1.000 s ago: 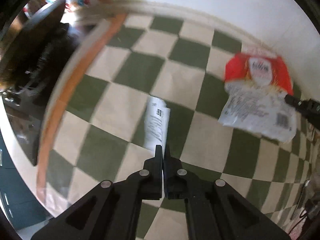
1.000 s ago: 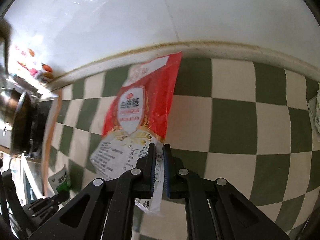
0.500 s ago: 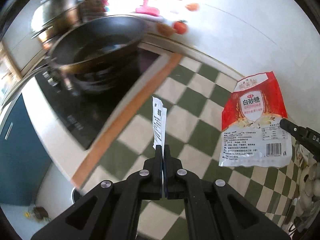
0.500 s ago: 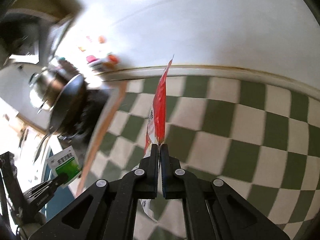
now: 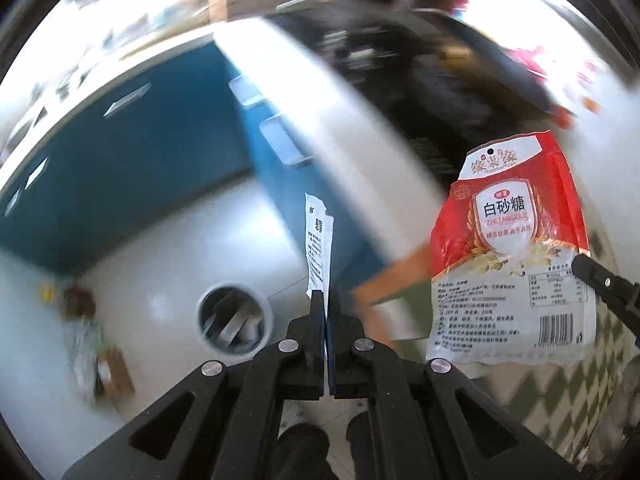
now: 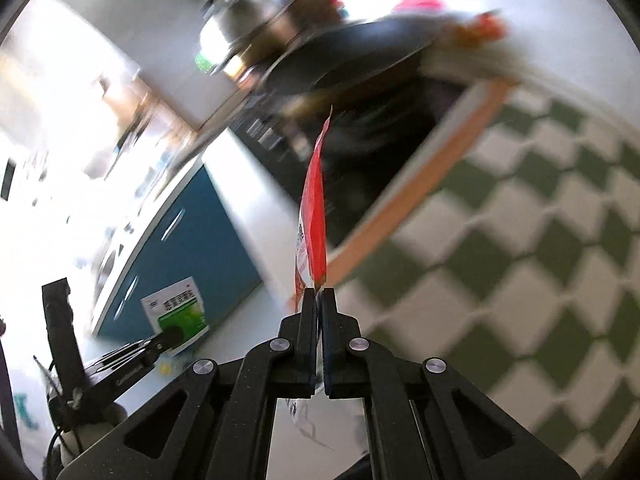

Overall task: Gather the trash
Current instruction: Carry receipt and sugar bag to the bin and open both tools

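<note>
The left tool point(image 5: 328, 300) is pinching a white packet point(image 5: 318, 240) directly above the floor bin point(image 5: 235, 318); the right tool point(image 6: 319, 296), gripping the red sugar bag point(image 6: 314, 208), is hanging farther off

Blue cabinet fronts point(image 5: 132, 152) stretch left of the fingers. A green-and-white checked cloth point(image 6: 520, 240) lies right, a dark stovetop point(image 6: 360, 120) beyond.

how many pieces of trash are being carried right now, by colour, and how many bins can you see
red and white sugar bag: 1
green and white sachet: 1
round bin on the floor: 1
total: 3 things, 2 of them trash
</note>
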### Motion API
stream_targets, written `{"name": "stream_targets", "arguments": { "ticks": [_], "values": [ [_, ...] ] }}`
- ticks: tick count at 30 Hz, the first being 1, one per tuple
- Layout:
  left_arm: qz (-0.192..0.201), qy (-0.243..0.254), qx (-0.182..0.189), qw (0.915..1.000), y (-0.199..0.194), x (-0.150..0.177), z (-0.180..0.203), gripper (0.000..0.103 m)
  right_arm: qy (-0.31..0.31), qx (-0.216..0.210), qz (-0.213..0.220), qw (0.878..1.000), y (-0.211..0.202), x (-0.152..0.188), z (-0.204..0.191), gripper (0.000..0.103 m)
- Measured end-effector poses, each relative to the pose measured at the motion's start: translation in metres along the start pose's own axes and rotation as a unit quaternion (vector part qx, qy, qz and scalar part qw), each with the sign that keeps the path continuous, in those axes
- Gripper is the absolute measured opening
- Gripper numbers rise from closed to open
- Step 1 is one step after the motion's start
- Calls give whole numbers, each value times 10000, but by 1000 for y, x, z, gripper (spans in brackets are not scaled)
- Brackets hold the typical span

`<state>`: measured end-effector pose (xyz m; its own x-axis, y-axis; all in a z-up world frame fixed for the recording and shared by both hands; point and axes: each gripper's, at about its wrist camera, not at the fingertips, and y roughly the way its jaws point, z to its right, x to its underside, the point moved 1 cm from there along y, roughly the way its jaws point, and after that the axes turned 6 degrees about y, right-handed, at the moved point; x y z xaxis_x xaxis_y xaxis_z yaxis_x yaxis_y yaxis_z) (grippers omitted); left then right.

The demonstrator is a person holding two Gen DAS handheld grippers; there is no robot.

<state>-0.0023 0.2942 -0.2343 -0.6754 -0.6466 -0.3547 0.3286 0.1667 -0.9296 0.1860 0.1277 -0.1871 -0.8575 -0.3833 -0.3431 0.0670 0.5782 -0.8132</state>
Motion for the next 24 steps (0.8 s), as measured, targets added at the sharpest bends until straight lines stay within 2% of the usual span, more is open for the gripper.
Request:
{"name": "stream_targets", "arguments": {
  "ticks": [5, 9, 15, 18, 21, 24],
  "values": [
    [-496, -766, -74, 9958, 64, 37, -108, 0, -535, 27, -811, 9953, 132, 58, -72, 1],
    [-926, -1254, -3, 9878, 148, 70, -181, 0, -812, 248, -1384, 9867, 248, 114, -90, 1],
    [-1486, -1696, 224, 9740, 302, 128, -253, 0, -937, 647, -2371, 9648, 442, 206, -65, 1],
    [-1788, -1815, 437, 9660, 382, 154, -274, 0, -830, 901, -2945, 9478, 540, 249, -36, 1],
    [-2140, -1922, 645, 9555, 448, 178, -289, 0, -813, 1093, -3378, 9313, 610, 279, -13, 1],
    [-2438, -2020, 811, 9451, 491, 190, -296, 0, -947, 1217, -3627, 9191, 656, 296, -5, 1]
  ]
}}
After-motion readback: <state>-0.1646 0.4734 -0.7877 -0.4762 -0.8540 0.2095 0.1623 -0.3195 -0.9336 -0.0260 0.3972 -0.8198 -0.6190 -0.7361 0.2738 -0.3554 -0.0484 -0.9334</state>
